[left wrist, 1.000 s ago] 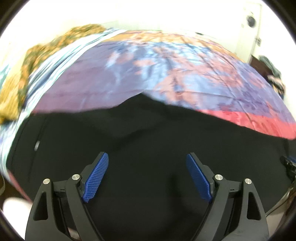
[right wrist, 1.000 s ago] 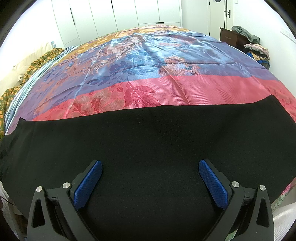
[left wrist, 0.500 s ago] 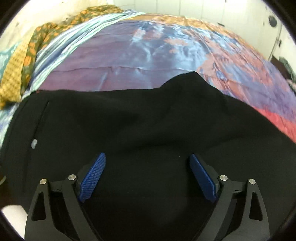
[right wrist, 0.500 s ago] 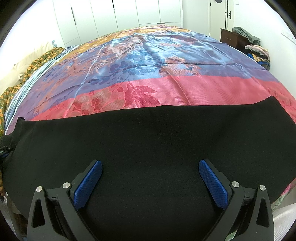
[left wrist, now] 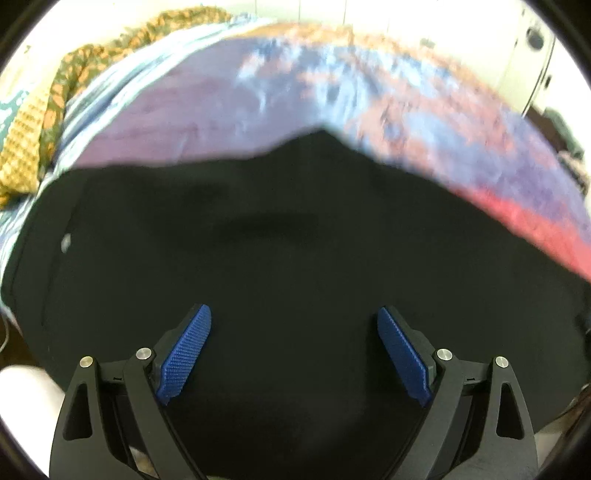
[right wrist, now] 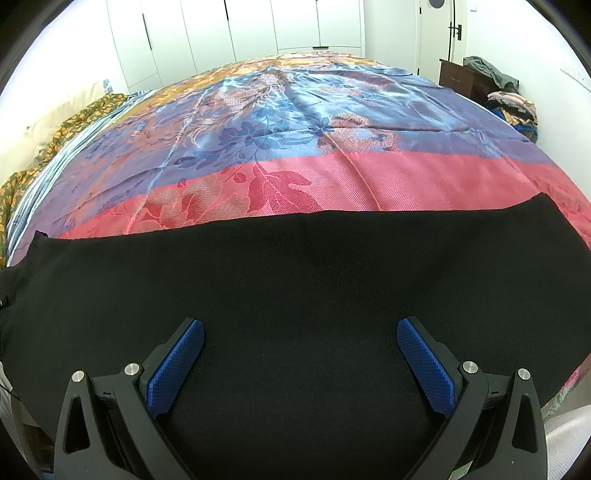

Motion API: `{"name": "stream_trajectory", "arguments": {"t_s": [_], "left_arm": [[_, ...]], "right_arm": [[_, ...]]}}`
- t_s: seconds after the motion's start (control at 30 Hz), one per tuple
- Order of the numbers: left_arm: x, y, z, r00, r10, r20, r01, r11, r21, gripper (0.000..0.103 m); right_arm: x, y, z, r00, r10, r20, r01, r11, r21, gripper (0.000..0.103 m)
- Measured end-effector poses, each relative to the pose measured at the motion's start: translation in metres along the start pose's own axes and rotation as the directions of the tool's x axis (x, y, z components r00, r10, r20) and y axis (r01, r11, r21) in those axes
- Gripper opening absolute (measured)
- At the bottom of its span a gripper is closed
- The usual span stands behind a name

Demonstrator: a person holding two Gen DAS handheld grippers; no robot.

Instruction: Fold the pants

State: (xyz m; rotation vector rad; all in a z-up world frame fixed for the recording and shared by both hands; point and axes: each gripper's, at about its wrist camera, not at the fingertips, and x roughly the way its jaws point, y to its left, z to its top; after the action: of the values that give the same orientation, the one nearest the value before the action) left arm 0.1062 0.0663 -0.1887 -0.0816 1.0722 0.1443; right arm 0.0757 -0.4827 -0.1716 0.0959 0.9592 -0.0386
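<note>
Black pants [left wrist: 280, 251] lie flat on a bed with a shiny floral cover [left wrist: 229, 110]. In the left wrist view I see the waist end with a pocket seam and a small pale button [left wrist: 65, 242] at left, and a pointed edge at the far side. My left gripper [left wrist: 293, 332] is open and empty just above the fabric. In the right wrist view the pants [right wrist: 303, 280] stretch as a wide black band across the near edge of the cover [right wrist: 332, 177]. My right gripper [right wrist: 300, 345] is open and empty over it.
A yellow-green patterned blanket [left wrist: 44, 122] lies bunched at the bed's left side, also in the right wrist view [right wrist: 74, 122]. White wardrobe doors [right wrist: 236, 33] stand behind the bed. A dark nightstand with piled clothes [right wrist: 491, 85] is at the far right.
The left wrist view has shifted and blurred, so the left gripper is moving over the waist end. The right gripper and the pants leg have stayed still.
</note>
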Motion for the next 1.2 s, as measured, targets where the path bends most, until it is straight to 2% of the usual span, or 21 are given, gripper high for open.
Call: {"name": "stream_trajectory", "arguments": {"t_s": [0.43,0.5,0.6,0.7,0.77,0.93,1.07,1.2], "left_arm": [[-0.005,0.004,-0.005,1.000,0.025,0.006,-0.026,1.000,0.008,0.093],[-0.012,0.002,-0.007,0.999,0.036,0.036,-0.037,0.999,0.018,0.091],[-0.029,-0.005,-0.008,0.990,0.040,0.134,-0.049,0.997,0.062,0.090],[-0.041,-0.010,-0.006,0.978,-0.019,0.206,0.004,0.997,0.073,0.090],[-0.038,-0.012,-0.005,0.980,-0.038,0.197,0.021,0.996,0.085,0.090],[-0.007,-0.017,-0.008,0.998,-0.022,0.061,0.015,0.994,0.108,0.090],[-0.006,-0.012,-0.007,0.998,-0.032,0.055,0.027,0.995,0.093,0.091],[-0.007,-0.011,-0.009,0.998,-0.033,0.052,0.028,0.996,0.086,0.092]], "right_arm": [[0.000,0.001,-0.001,1.000,-0.002,0.000,0.002,1.000,0.000,0.103],[0.000,0.001,-0.001,1.000,-0.002,0.000,0.002,1.000,0.000,0.103],[0.000,0.001,-0.001,1.000,-0.003,0.001,0.003,1.000,0.000,0.103],[-0.001,0.001,-0.001,1.000,-0.003,0.001,0.003,1.000,-0.001,0.103],[-0.001,0.001,-0.001,1.000,-0.002,0.000,0.002,1.000,-0.001,0.103],[-0.001,0.001,-0.002,1.000,-0.005,0.002,0.005,1.000,-0.001,0.103],[-0.004,0.000,0.005,1.000,0.011,-0.026,-0.012,1.000,-0.007,0.103],[-0.003,-0.029,0.031,0.982,0.147,-0.117,-0.142,0.988,0.053,0.103]]}}
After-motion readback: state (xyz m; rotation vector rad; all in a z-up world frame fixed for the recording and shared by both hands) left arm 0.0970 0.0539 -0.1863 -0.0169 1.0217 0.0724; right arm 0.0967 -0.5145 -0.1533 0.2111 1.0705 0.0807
